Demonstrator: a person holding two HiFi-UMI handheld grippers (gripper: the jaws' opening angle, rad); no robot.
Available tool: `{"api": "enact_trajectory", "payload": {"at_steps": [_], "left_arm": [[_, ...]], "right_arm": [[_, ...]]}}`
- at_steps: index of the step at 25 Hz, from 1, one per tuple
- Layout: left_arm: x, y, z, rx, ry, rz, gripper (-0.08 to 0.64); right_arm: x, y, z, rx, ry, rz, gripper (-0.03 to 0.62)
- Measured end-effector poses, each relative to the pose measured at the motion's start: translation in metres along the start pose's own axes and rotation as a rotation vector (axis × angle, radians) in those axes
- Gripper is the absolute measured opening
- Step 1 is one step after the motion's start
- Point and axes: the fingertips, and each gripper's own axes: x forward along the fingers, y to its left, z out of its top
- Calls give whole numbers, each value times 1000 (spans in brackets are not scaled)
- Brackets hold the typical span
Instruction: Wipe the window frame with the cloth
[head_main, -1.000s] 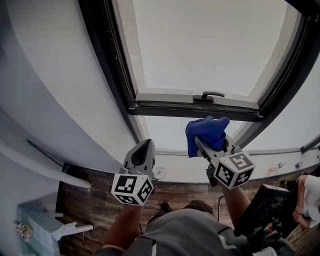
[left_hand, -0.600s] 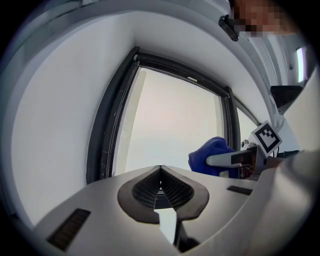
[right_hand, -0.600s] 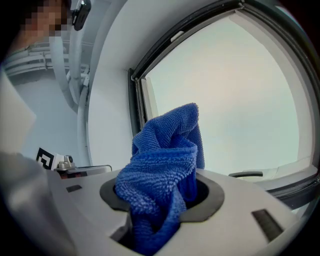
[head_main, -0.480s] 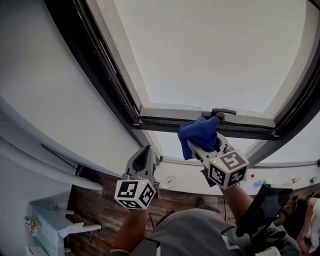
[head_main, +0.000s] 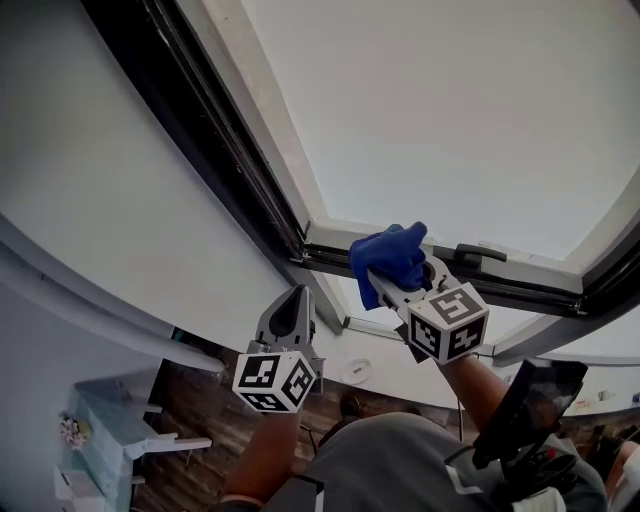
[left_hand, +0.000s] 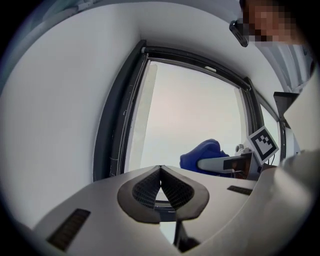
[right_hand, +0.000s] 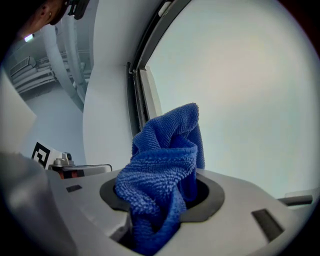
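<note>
A blue cloth (head_main: 389, 256) is bunched in my right gripper (head_main: 378, 281), which is shut on it. In the head view the cloth lies against the dark window frame (head_main: 226, 146) at the lower left corner of the sash, left of the black handle (head_main: 481, 253). The right gripper view shows the cloth (right_hand: 165, 165) spilling over my right gripper (right_hand: 161, 196), with the frame (right_hand: 136, 102) rising behind it. My left gripper (head_main: 294, 293) hangs shut and holds nothing, below and left of that corner. In the left gripper view, my left gripper (left_hand: 160, 168) points at the frame (left_hand: 116, 127), with the cloth (left_hand: 202, 152) to its right.
A white wall (head_main: 90, 190) curves away left of the window. Far below lie a wood floor (head_main: 200, 400), a pale blue cabinet (head_main: 100, 440) at the bottom left and a dark device (head_main: 528, 400) at the bottom right. My own body fills the bottom edge.
My right gripper has carried the cloth up and left, from below the handle to the sash's lower left corner. The head view has tilted upward. The left gripper has kept its place.
</note>
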Motion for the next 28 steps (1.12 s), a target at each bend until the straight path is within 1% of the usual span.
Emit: {"api": "enact_trajectory", "payload": {"at_steps": [2,4,6,8,14,18,21,24,28], "left_arm": [[4,7,19,9,-24,-13,9],[10,19,48,51,-60,-13,9],[21,35,77,77,-103,11,9],[29,49,101,79,-133,31,9],[45,64,157,116,-175,17,9],[52,63,188,126,-201,-4,9],[57,67,205,136,-213,-15,9],[58,72,215,141,-218,-14,9],[54,75,222,161,-209,-11,9]], "right_arm": [[18,6,17,-8,-13,4,224],[39,14,44,-27,-42,13,224],[65,18,75,-53,-97,31,224],[86,21,100,-66,-136,34,224],[134,38,168,-105,-218,36,224],[151,46,211,-142,-278,38,224],[164,53,236,-157,-303,39,224],[175,60,254,-161,-318,43,224],[187,66,267,-131,-330,45,224]]}}
